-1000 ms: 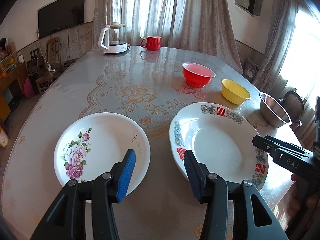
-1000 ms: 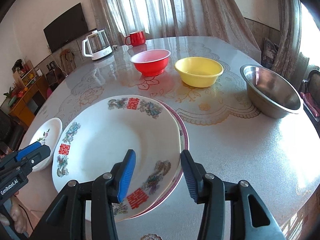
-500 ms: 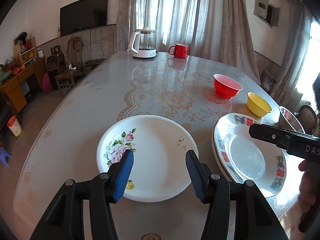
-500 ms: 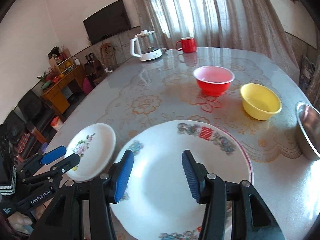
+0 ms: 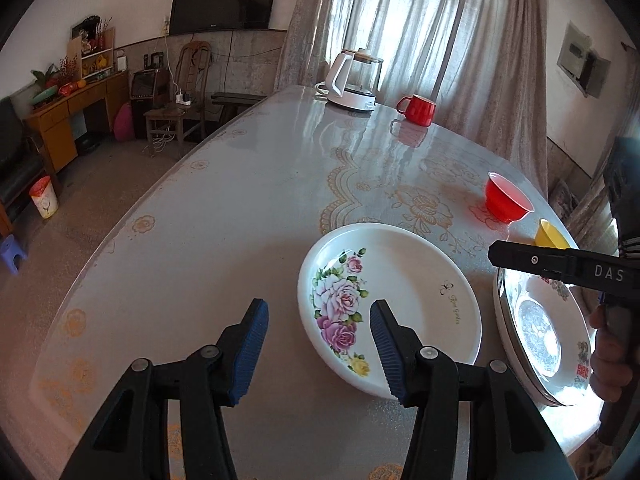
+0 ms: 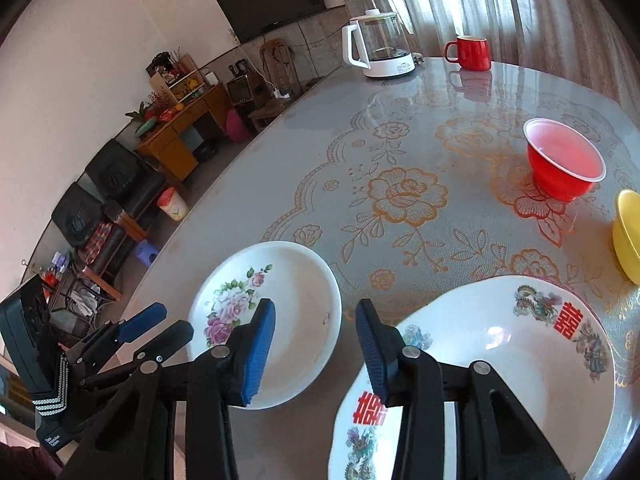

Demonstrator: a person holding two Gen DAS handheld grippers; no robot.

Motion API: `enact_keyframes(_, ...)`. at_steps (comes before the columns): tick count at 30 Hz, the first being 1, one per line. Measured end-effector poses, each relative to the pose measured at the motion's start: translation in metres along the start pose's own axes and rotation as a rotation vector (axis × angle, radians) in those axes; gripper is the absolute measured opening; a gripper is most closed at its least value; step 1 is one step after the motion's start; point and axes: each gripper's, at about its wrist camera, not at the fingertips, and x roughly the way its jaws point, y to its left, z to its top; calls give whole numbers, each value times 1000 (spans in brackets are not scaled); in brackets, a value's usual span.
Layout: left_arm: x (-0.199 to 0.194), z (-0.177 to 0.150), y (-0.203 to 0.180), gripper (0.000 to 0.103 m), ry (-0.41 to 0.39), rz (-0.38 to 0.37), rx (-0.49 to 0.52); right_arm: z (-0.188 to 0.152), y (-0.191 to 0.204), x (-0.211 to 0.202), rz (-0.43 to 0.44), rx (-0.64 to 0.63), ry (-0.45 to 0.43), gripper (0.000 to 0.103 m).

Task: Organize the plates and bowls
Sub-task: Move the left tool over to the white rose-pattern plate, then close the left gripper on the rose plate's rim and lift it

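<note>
Hovering over the near edge of the bench (image 5: 240, 208), left tongs (image 5: 316, 350) have jaws spread but closing, nothing between the pads; the rose-pattern plate (image 5: 400, 300) lies just beyond the right-hand pad. Right tongs (image 6: 316, 350) likewise spread and closing, empty, above the gap between the rose-pattern plate (image 6: 292, 280) and the double-happiness plate (image 6: 500, 344) (which sits on another plate with a pink rim, left view). Both plates rest flat, near each other. Red bowl (image 6: 564, 164) and yellow bowl (image 6: 628, 232) stand farther back; kettle (image 6: 380, 46) and red mug (image 6: 472, 52) at the far edge.
</note>
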Motion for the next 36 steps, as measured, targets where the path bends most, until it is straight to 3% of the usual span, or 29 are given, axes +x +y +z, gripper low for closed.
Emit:
enact_keyframes(6, 10, 1, 22, 34, 54, -101, -107, 16, -13, 19, -28, 23, 61, 33)
enact_keyframes(11, 21, -2, 23, 30, 100, -162, -164, 22, -12, 36, -30, 2, 100, 30)
enact_keyframes(15, 26, -9, 10, 24, 124, -150, -120, 21, -8, 52, -53, -35, 143, 20)
enact_keyframes(19, 28, -15, 2, 25, 121, -121, -95, 16, -6, 63, -70, -65, 170, 18)
enact_keyframes(21, 28, -15, -1, 25, 116, -104, -84, 15, 0, 64, -71, -98, 180, 11)
enact_keyframes(30, 30, -17, 2, 26, 98, -101, -105, 8, 18, 70, -140, -226, 217, 22)
enact_keyframes(36, 28, -20, 1, 24, 69, -78, -85, -2, 25, 65, -212, -240, 147, 16)
